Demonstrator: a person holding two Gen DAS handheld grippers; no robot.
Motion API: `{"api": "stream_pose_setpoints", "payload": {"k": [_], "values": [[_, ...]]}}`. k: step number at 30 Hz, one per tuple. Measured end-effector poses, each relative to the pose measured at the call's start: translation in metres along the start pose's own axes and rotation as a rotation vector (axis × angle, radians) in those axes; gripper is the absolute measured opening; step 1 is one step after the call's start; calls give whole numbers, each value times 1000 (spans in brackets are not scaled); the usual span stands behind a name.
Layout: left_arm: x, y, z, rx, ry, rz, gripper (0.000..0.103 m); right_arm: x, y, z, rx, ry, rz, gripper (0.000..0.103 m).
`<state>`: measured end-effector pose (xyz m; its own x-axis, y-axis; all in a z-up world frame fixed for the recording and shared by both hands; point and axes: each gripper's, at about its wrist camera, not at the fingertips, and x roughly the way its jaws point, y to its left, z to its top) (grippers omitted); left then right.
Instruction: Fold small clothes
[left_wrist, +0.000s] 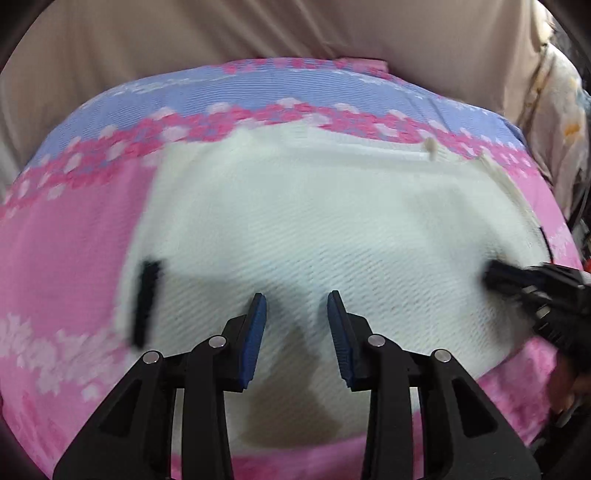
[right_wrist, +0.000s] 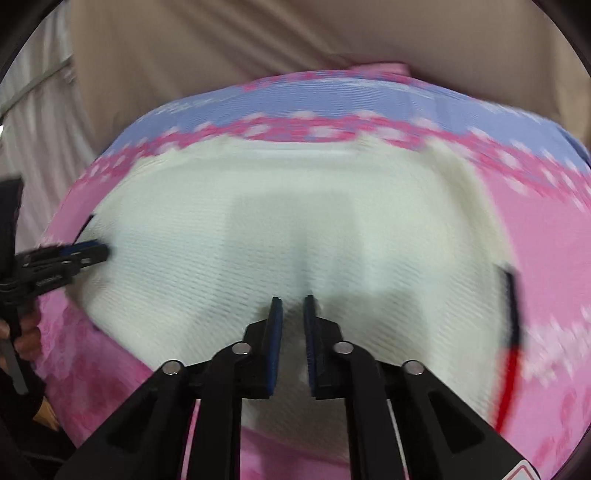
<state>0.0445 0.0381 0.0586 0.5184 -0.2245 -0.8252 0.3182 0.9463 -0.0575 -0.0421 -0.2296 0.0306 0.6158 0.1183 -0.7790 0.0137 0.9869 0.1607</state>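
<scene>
Left jaws: spread fairly wide on the left gripper (left_wrist: 296, 293), nothing between the two blue-padded black fingers, tips poised over the near half of the cloth.
Right jaws: drawn narrow on the right gripper (right_wrist: 293, 297), a thin gap between the pads; pinching a ridge of cloth or merely touching it, cannot tell.
Garment: one white waffle-knit small garment (left_wrist: 295, 221), lying flat in the middle of the cover, a folded band along its far edge.
Trim, left side: one black strip (left_wrist: 146, 301) at the garment's left edge.
Trim, right side: one black strip running into red (right_wrist: 511, 332) at the garment's right edge.
Surface: one pink cover with a blue band and blossom pattern (left_wrist: 66, 251), under the whole garment.
Backdrop: beige draped fabric (left_wrist: 184, 33) beyond the cover.
Count: two grippers, one garment, one cover.
Person: part of one hand (right_wrist: 24, 338) behind the left gripper, seen from the right wrist view.
</scene>
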Motion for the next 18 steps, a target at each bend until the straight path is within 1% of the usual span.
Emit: {"api": "stream_pose_setpoints", "payload": {"k": [1,2,3,4,6,7,8,9,10,11,12,13,14,15,16,17,18], "values": [[-3,13,-6,-22,-1,28,34,-9,-26,-11,53,-2,-93,8],[-6,30,-12,-50,4,39,33,-14,-47,-20,94,1,-135,4],[-8,45,-17,-81,17,22,29,-20,-66,-29,149,9,-129,0],[-10,55,-23,-118,32,-11,27,-26,-84,-35,214,11,-120,0],[-15,62,-28,-152,41,-24,21,-39,-95,-35,255,-17,-116,0],[-20,61,-24,-157,32,-22,21,-45,-93,-27,244,-43,-140,9],[-27,58,-17,-154,9,-27,21,-52,-90,-15,220,-88,-168,17],[-35,51,-5,-138,-25,-30,23,-55,-86,-1,201,-127,-183,24],[-41,45,7,-119,-56,-30,25,-55,-84,17,187,-169,-168,37],[-46,37,28,-92,-105,-20,38,-51,-85,32,183,-193,-149,43],[-44,33,44,-85,-131,-8,51,-43,-87,45,181,-204,-134,50],[-39,29,62,-78,-157,6,55,-27,-88,63,181,-195,-117,51],[-30,27,74,-71,-161,12,59,-14,-90,74,190,-180,-109,51],[-17,27,87,-73,-150,17,60,4,-90,85,194,-154,-102,51],[6,30,102,-99,-116,14,60,20,-90,91,190,-127,-100,51],[22,35,107,-121,-85,2,60,34,-84,95,185,-103,-107,51],[44,40,112,-144,-38,-10,60,46,-79,98,174,-80,-116,39]]}}
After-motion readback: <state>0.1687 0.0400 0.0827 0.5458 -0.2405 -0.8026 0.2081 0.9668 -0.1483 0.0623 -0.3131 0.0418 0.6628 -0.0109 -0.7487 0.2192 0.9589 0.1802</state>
